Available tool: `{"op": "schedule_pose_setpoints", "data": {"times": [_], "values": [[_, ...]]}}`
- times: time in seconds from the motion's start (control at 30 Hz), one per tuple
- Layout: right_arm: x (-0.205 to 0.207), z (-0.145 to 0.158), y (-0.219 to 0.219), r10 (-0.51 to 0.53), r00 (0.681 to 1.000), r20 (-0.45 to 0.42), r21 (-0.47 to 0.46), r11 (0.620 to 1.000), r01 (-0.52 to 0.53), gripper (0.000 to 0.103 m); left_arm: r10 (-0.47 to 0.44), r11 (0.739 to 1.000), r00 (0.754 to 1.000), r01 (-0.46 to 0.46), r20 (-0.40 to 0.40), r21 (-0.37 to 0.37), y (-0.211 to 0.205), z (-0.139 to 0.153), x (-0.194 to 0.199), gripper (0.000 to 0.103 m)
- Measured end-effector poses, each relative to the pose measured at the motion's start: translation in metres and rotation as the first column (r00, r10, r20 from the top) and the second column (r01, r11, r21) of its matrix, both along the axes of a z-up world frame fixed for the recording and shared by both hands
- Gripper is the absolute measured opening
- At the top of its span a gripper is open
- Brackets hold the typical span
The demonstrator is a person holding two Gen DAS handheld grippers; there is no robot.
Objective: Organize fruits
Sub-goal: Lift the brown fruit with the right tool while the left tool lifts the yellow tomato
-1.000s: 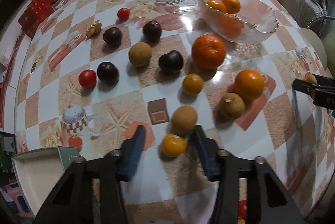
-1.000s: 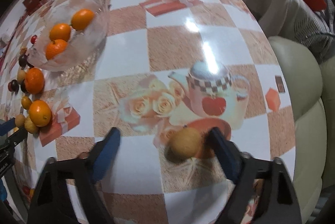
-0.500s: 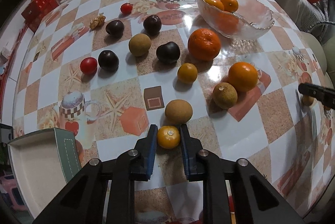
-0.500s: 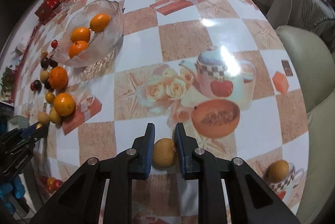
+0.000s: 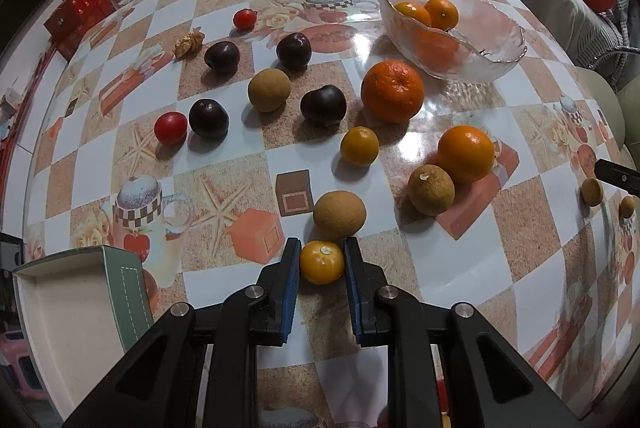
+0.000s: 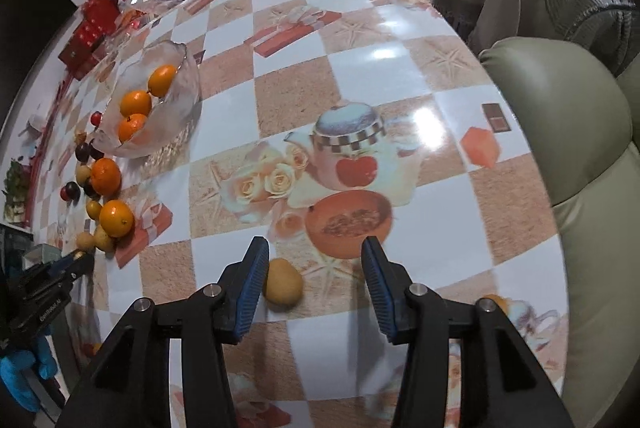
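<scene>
Low in the left wrist view, we have the left gripper (image 5: pixel 322 262) with its blue-padded fingers (image 5: pixel 291 268) clamped on a small round yellow-orange fruit (image 5: pixel 322 261), stem scar facing up, sitting on the checkered glossy bench (image 5: pixel 460 256) just below a tan round longan-like fruit (image 5: pixel 339 214) that it nearly touches. We judge the small fruit light, smooth-skinned, a bit slippery and soft enough to bruise, so the pads belong across its widest middle, as they sit now, with modest squeeze.

Right gripper (image 6: pixel 314 278): fingers apart, having just been opening. A small tan oval fruit (image 6: pixel 283 287) lies on the bench between them, close against the left pad (image 6: pixel 252 280), well clear of the other one. We read it as not gripped. It looks light with a firm, dry skin, less slippery than the citrus, but prone to rolling on the shiny bench; we would centre it between the pads before closing.

Farther up the bench sit dark plums (image 5: pixel 323 105), red cherry tomatoes (image 5: pixel 171 127), a large bumpy orange mandarin (image 5: pixel 392 90) and a smooth orange (image 5: pixel 465 153). The clear scalloped glass bowl (image 5: pixel 496 40) already holds three small oranges (image 5: pixel 441 13); it looks like the likely spot for the orange fruit, and being glass, fruit should be set in, not dropped. An open white box with green edge (image 5: pixel 68 312) sits at lower left.
</scene>
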State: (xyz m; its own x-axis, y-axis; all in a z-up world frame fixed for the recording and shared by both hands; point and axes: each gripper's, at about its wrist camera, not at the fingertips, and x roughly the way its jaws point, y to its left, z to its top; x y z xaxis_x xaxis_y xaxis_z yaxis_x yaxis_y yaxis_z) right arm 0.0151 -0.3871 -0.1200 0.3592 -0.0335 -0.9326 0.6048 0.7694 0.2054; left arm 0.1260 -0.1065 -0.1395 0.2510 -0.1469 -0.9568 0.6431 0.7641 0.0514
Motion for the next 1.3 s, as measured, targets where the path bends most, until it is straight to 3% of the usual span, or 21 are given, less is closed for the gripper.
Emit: {"op": "schedule_pose_setpoints", "data": {"times": [0.2,0.5,0.57,0.6,1.0,1.3], "values": [[0.004,-0.004,0.015,0.094,0.995,-0.012,0.021,0.995,-0.094,0.052,0.003,1.000,1.000,-0.003,0.000,-0.004,0.001,0.001,-0.001,0.023],[0.020,-0.013,0.047,0.189,0.980,-0.057,-0.022,0.981,-0.191,0.051,-0.001,1.000,1.000,0.001,0.003,-0.004,-0.001,0.001,-0.001,0.023],[0.021,-0.012,0.051,0.192,0.978,-0.078,-0.046,0.980,-0.196,0.028,0.002,1.000,1.000,-0.002,0.001,-0.006,0.000,0.001,0.000,0.023],[0.020,-0.012,0.052,0.188,0.979,-0.081,-0.046,0.980,-0.192,0.027,0.004,1.000,1.000,-0.004,-0.003,-0.008,0.000,0.001,0.000,0.023],[0.008,-0.004,0.058,0.129,0.991,-0.034,0.051,0.991,-0.127,0.027,-0.015,0.999,0.999,0.014,-0.039,-0.033,0.004,0.002,0.001,0.023],[0.017,0.022,0.075,0.160,0.987,0.001,0.070,0.985,-0.159,0.027,0.003,0.997,0.999,-0.007,-0.043,-0.079,0.015,0.022,-0.002,0.023]]}}
